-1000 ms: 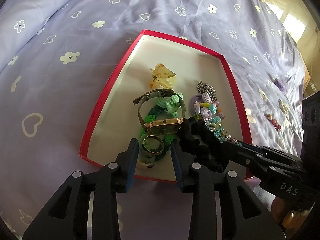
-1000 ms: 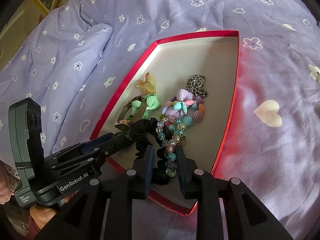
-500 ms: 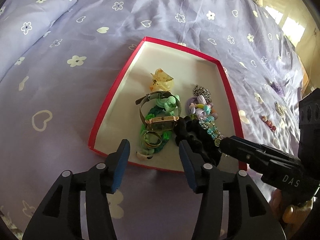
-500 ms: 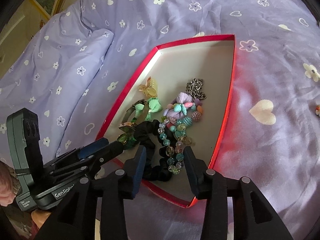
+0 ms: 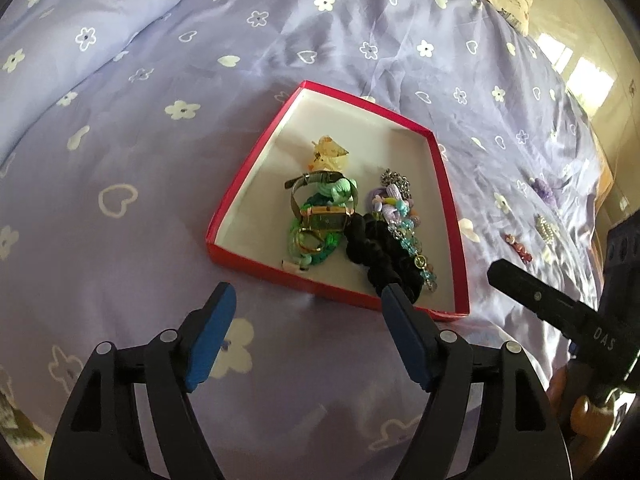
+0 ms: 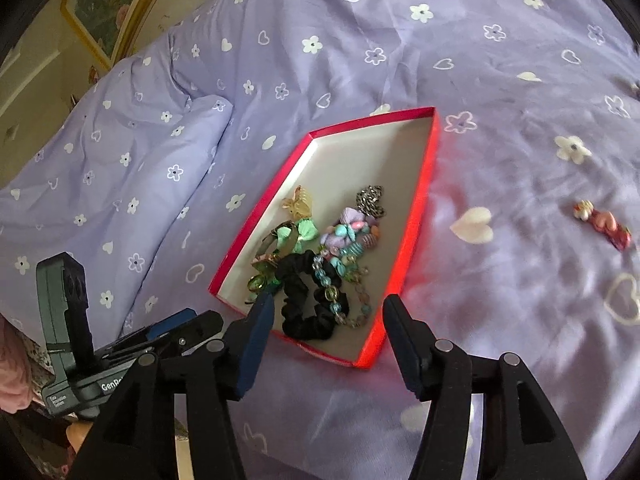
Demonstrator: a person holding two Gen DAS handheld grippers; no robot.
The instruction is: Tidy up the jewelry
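**Both grippers released above the jewelry box**

The left gripper (image 5: 306,312) hangs over the purple bedspread (image 5: 120,152), just short of the red box (image 5: 248,184). Its jaws are opening, with nothing between them. The right gripper (image 6: 328,318) sits at the box's near edge; its jaws are opening too and grasp nothing. Inside the box lie a black scrunchie (image 6: 304,308), a beaded bracelet (image 6: 340,284), a gold watch (image 5: 326,218) and a yellow hair clip (image 5: 328,154). A pink clip (image 6: 604,226) lies apart on the bedspread.
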